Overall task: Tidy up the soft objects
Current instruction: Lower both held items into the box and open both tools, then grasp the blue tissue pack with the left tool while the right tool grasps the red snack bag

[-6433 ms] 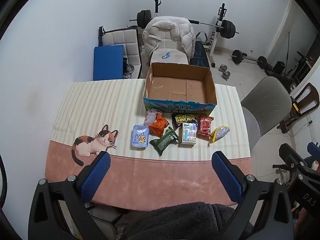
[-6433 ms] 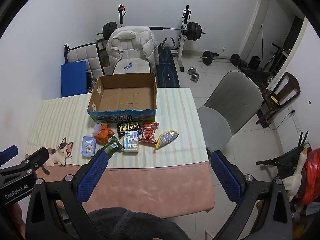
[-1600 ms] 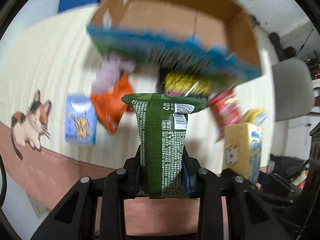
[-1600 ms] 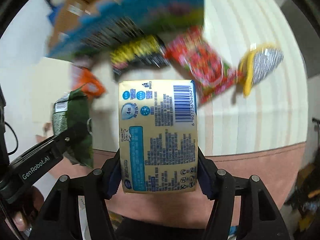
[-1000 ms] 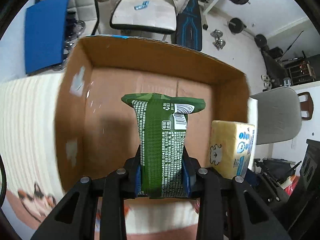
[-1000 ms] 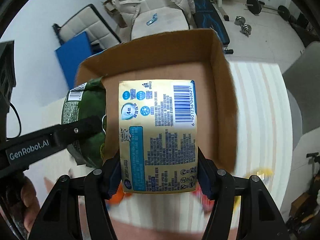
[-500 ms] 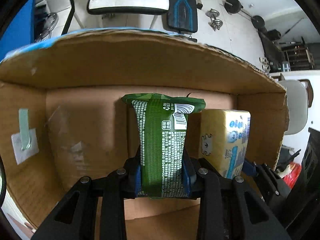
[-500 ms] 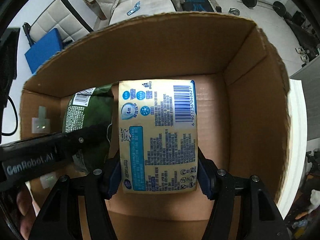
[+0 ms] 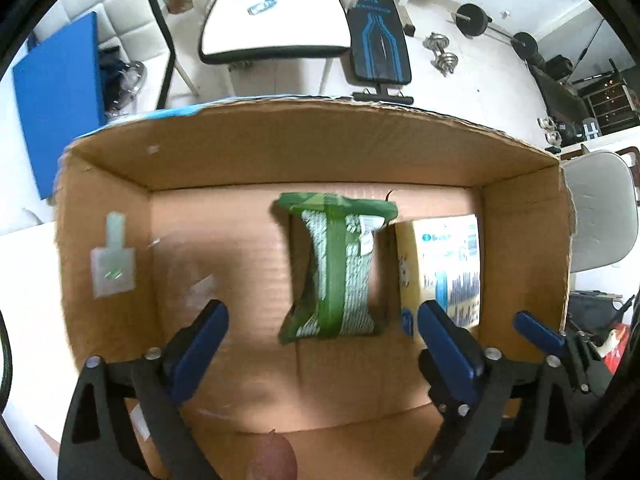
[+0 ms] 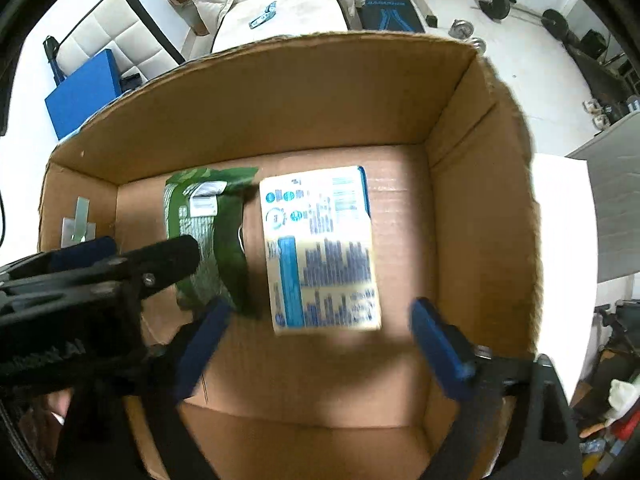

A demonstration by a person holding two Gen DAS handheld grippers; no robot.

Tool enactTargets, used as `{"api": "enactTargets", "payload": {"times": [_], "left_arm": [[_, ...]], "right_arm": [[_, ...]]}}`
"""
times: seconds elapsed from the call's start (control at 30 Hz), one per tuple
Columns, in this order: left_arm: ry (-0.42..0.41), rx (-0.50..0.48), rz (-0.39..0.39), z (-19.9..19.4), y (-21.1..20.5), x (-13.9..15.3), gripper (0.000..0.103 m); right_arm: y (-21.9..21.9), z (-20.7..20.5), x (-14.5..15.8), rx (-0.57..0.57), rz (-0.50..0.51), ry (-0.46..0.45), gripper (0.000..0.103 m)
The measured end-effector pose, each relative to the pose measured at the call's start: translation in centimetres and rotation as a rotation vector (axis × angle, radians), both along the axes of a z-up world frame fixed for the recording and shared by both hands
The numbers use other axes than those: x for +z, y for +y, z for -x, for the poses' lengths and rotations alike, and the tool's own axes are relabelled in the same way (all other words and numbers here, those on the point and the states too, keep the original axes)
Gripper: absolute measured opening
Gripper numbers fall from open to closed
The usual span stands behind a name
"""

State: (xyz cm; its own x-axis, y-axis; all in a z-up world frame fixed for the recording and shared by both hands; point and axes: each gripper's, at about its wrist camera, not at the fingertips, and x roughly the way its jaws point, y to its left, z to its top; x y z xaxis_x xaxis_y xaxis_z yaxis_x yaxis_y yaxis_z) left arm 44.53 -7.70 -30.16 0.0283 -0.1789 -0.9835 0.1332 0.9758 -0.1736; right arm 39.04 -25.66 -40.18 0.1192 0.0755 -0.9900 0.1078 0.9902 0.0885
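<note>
Both our tools hover inside the cardboard box (image 10: pixel 460 120), the left tool (image 9: pixel 320 336) and right tool (image 10: pixel 316 340) spread wide, gripping nothing. Just ahead, the green packet (image 9: pixel 336 268) and yellow tissue pack (image 10: pixel 320 248) lie side by side on the box floor. Beyond, a white chair (image 9: pixel 272 28), blue mat (image 9: pixel 56 96), dumbbells (image 9: pixel 442 54) on the floor.
</note>
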Motion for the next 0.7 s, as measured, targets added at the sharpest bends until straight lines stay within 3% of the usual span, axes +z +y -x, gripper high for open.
{"api": "enactTargets", "payload": {"times": [0.3, 0.53, 0.7], "left_arm": [[-0.118, 0.030, -0.048, 5.7, 2.9, 5.2, 0.101], [-0.222, 0.062, -0.046, 10.1, 3.6, 10.4, 0.101], [-0.259, 0.082, -0.112, 15.8, 4.4, 11.2, 0.101]], "right_arm": [[1.1, 5.1, 4.5, 0.019, 0.056, -0.043, 0.103], [2.2, 7.9, 7.9, 0.035, -0.012, -0.122, 0.103], [1.2, 12.7, 10.3, 0.059, -0.019, -0.161, 0.103]]}}
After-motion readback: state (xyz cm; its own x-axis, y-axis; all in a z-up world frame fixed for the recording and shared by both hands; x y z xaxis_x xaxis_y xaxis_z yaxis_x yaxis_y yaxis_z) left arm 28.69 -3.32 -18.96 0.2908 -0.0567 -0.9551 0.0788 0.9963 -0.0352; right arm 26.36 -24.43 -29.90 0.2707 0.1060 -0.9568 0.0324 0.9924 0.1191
